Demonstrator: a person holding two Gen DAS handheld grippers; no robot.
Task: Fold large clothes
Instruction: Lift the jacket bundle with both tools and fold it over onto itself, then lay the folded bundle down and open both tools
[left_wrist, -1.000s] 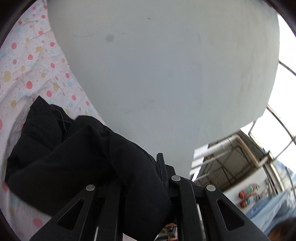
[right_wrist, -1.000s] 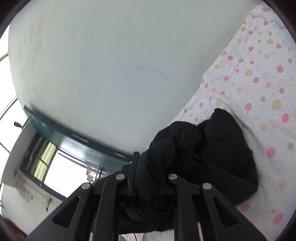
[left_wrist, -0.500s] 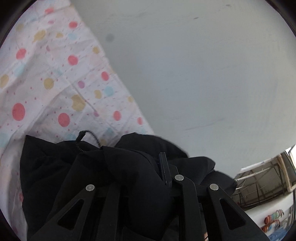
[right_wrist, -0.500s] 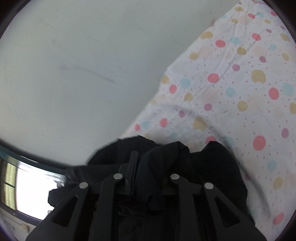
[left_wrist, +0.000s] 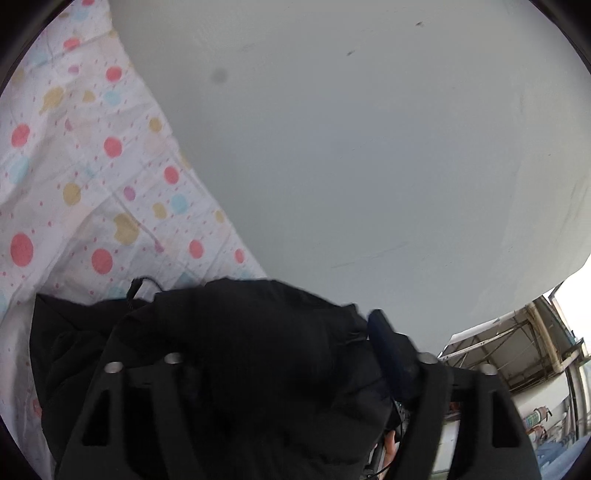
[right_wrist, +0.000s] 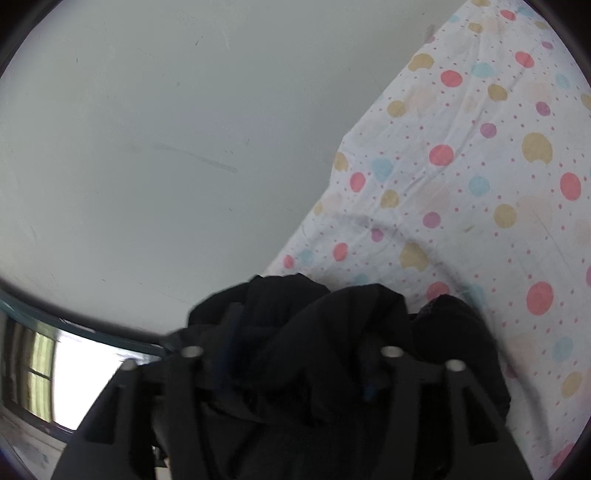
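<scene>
A black garment (left_wrist: 240, 339) lies bunched on a white bedsheet with coloured dots (left_wrist: 74, 166). My left gripper (left_wrist: 273, 354) stands with its fingers wide apart, and the cloth is heaped between and over them. A thin black drawstring (left_wrist: 142, 284) sticks out at the garment's left edge. In the right wrist view the same garment (right_wrist: 332, 325) is piled across my right gripper (right_wrist: 291, 354), whose fingers are also spread wide, with the dotted sheet (right_wrist: 480, 184) to the right.
A plain pale wall (left_wrist: 351, 147) rises right behind the bed and fills most of both views (right_wrist: 166, 129). A window with a dark frame (right_wrist: 40, 369) is at lower left of the right view. A balcony structure (left_wrist: 517, 350) shows at lower right of the left view.
Both grippers have opened their fingers wide since half a second ago, letting go of the black garment. The garment has come down onto the sheet near the wall.
</scene>
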